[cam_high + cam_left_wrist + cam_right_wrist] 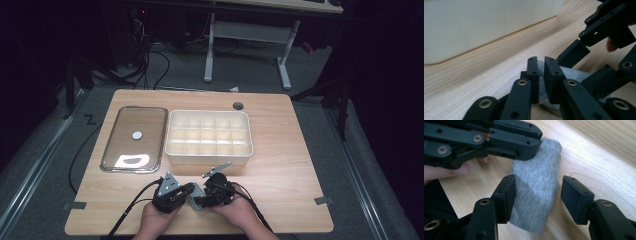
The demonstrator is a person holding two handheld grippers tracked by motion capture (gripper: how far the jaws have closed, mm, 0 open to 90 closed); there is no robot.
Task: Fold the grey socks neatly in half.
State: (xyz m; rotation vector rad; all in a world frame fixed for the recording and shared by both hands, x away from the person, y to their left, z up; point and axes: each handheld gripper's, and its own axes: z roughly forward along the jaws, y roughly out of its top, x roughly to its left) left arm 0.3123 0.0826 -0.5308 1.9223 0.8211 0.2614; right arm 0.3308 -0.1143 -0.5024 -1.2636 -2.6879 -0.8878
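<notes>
Now the left gripper [541, 75] pinches the grey cloth [536, 187]; the right gripper [537, 195] straddles it, released.

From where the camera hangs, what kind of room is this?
Probably a lab or workshop recording bench: a wooden table on grey carpet, loose cables on the floor behind, and a second desk frame in the dark.

The high view looks forward and down from above the person's side onto the whole pale wooden counter [280, 130]. The left gripper view sits low and very close, facing along the counter toward the cream plastic compartment box [486, 22]. The right gripper view looks closely down; both share the folded grey knit cloth [536, 192].
</notes>
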